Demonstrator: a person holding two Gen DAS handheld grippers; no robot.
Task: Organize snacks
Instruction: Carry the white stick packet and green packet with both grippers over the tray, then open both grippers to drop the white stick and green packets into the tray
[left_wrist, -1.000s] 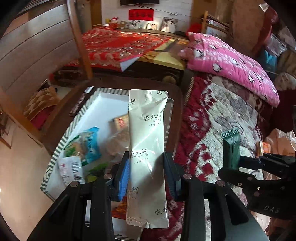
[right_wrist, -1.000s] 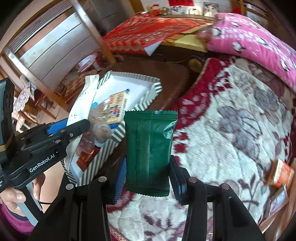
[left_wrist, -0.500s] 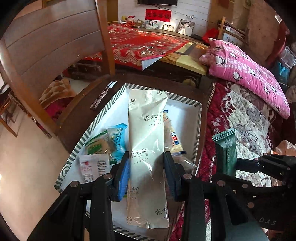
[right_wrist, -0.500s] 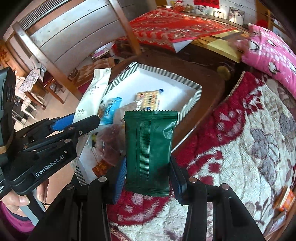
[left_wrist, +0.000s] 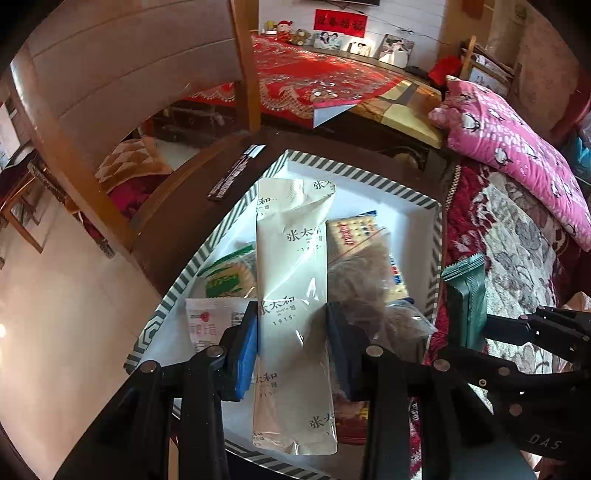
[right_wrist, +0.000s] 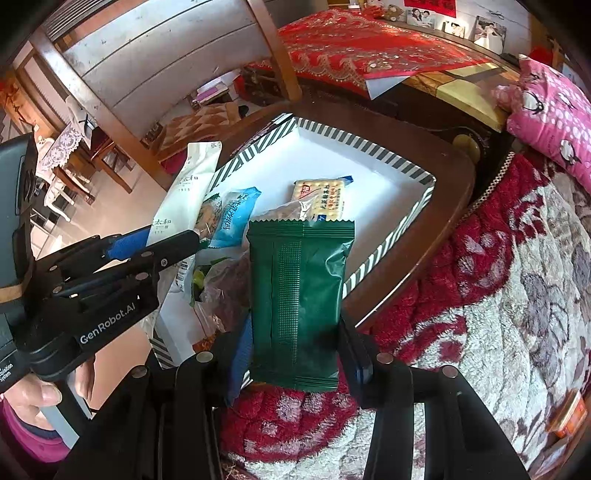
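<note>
My left gripper (left_wrist: 291, 343) is shut on a long cream snack pouch (left_wrist: 291, 280) and holds it above the striped white tray (left_wrist: 369, 181), which holds several snack packs, among them a cracker pack (left_wrist: 354, 232). My right gripper (right_wrist: 295, 354) is shut on a dark green snack pack (right_wrist: 297, 295), held upright over the tray's near right edge (right_wrist: 384, 251). The green pack also shows in the left wrist view (left_wrist: 467, 295), right of the tray. The cream pouch shows in the right wrist view (right_wrist: 184, 192) at the tray's left side.
The tray sits on a dark wooden chair seat (right_wrist: 436, 155); the chair back (left_wrist: 110, 85) rises at left. A red and white floral blanket (right_wrist: 498, 295) lies to the right, with loose snacks (right_wrist: 569, 413) on it. A pink pillow (left_wrist: 517, 147) lies beyond.
Both grippers have moved left and forward over the tray, each still holding its pack. The tray now fills more of both views.
</note>
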